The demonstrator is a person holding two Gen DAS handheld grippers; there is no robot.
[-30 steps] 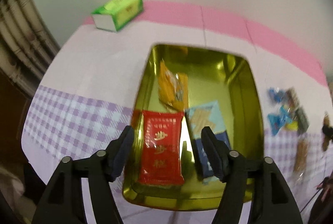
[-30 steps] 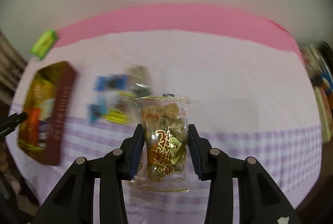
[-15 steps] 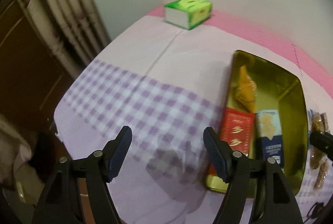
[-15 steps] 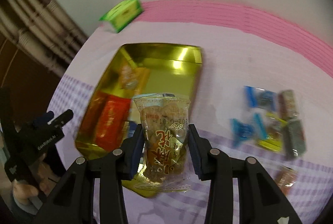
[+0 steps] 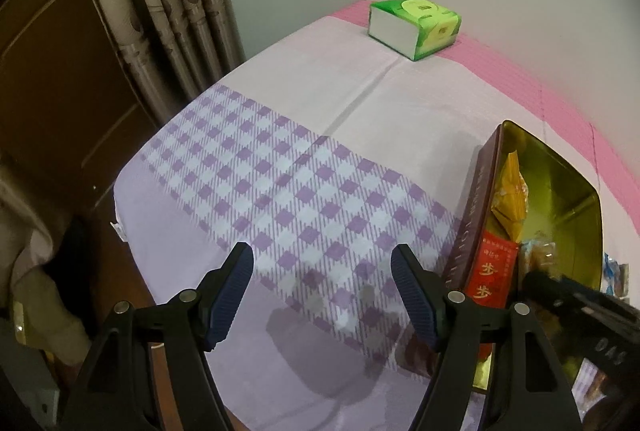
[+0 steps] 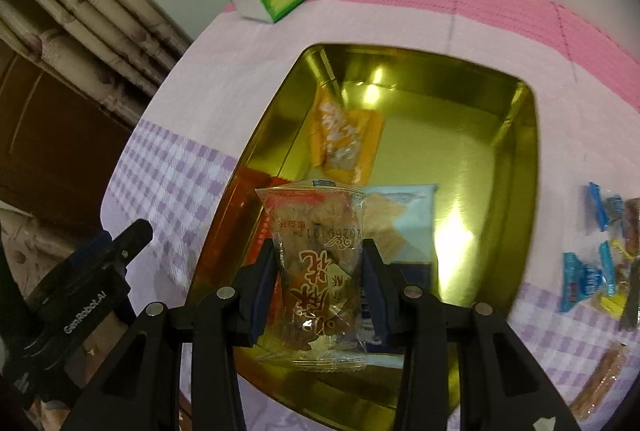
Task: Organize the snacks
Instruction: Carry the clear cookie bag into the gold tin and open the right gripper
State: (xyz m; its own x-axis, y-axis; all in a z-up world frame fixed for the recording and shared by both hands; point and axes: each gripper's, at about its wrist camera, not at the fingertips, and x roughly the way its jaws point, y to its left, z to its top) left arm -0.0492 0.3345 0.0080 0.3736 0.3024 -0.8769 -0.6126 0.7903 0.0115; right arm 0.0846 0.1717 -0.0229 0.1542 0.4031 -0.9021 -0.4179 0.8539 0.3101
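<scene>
snack packet (image 6: 318, 263) in right hand-held gripper (image 6: 318, 281)

Glossy gold metal tray (image 6: 520, 167), seemingly cloth tablecloth (image 5: 320, 119)

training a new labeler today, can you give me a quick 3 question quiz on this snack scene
1. True or false: the right gripper is shut on a clear snack packet.
2. What lies between the fingers of the left gripper?
A. a red packet
B. nothing, only tablecloth below
C. the tissue pack
3. How many packets already lie in the gold tin, and in which colours?

Key
1. True.
2. B.
3. Three: an orange packet, a red packet and a light blue packet.
</scene>
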